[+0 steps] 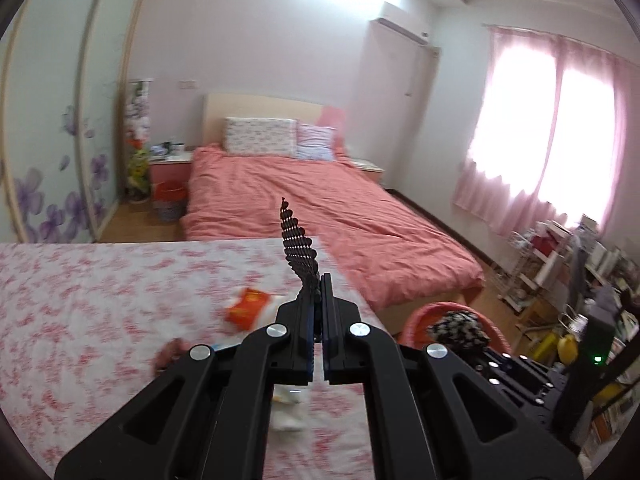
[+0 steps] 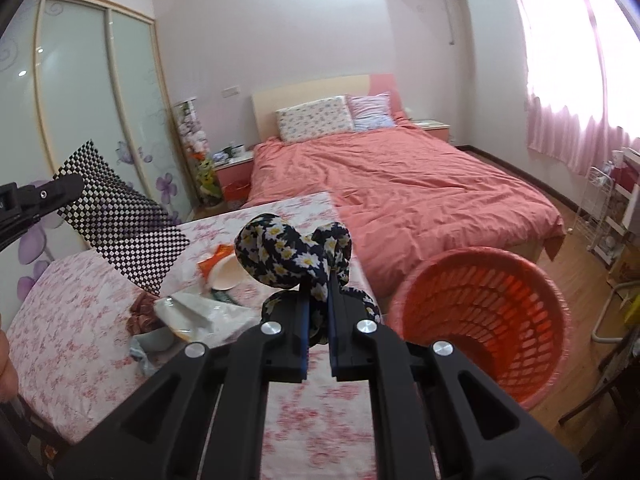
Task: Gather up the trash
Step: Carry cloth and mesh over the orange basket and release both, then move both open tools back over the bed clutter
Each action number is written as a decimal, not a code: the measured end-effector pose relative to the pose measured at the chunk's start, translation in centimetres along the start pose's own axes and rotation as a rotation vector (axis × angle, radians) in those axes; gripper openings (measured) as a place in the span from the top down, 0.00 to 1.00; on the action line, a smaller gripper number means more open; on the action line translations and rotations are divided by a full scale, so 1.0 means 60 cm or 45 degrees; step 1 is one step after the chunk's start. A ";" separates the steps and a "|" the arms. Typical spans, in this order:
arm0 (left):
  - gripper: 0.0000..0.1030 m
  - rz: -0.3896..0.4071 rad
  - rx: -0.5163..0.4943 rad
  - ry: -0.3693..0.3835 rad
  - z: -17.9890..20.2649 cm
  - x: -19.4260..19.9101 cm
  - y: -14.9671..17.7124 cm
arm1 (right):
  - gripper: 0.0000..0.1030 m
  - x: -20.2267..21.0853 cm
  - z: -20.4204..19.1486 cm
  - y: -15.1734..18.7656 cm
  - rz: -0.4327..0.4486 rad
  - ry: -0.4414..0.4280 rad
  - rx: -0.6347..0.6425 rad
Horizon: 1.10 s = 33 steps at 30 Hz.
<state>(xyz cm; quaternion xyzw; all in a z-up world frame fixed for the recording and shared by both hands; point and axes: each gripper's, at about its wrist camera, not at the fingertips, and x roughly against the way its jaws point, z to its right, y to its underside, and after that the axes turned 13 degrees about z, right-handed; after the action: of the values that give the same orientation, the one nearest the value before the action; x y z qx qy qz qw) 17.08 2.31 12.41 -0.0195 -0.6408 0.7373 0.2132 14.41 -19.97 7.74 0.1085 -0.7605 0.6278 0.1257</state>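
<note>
My left gripper (image 1: 319, 280) is shut on a thin black sheet with white dots (image 1: 298, 242), seen edge-on and held up above the flowered table; in the right wrist view the same dotted sheet (image 2: 120, 224) hangs at the left from the left gripper (image 2: 60, 190). My right gripper (image 2: 318, 280) is shut on a dark cloth with daisy print (image 2: 288, 252), lifted over the table. The orange basket (image 2: 480, 316) stands right of the table, its mouth tilted toward me. On the table lie an orange wrapper (image 1: 246, 307), a paper cup (image 2: 226, 274) and white paper scraps (image 2: 196, 312).
The table has a pink flowered cloth (image 1: 100, 300). Behind it is a bed with a salmon cover (image 2: 400, 188), a wardrobe with glass sliding doors (image 2: 92, 112) at left, a small bin (image 1: 170, 200) by the nightstand, and cluttered racks (image 1: 560, 264) under the pink-curtained window.
</note>
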 end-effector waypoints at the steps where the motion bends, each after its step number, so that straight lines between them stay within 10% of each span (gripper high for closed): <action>1: 0.98 -0.006 -0.002 0.024 0.011 -0.005 0.002 | 0.92 0.003 0.007 0.000 0.003 0.013 -0.004; 16: 0.98 -0.166 -0.001 0.374 0.200 -0.123 0.076 | 0.92 0.025 0.217 0.005 0.024 0.303 -0.150; 33: 0.98 -0.318 -0.047 0.520 0.313 -0.202 0.146 | 0.91 -0.022 0.330 0.045 -0.017 0.392 -0.251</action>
<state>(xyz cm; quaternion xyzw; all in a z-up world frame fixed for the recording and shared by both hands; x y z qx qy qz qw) 19.87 -20.14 4.44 -0.0926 -0.5952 0.6741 0.4275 13.72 -38.91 1.24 0.0035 -0.7893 0.5585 0.2549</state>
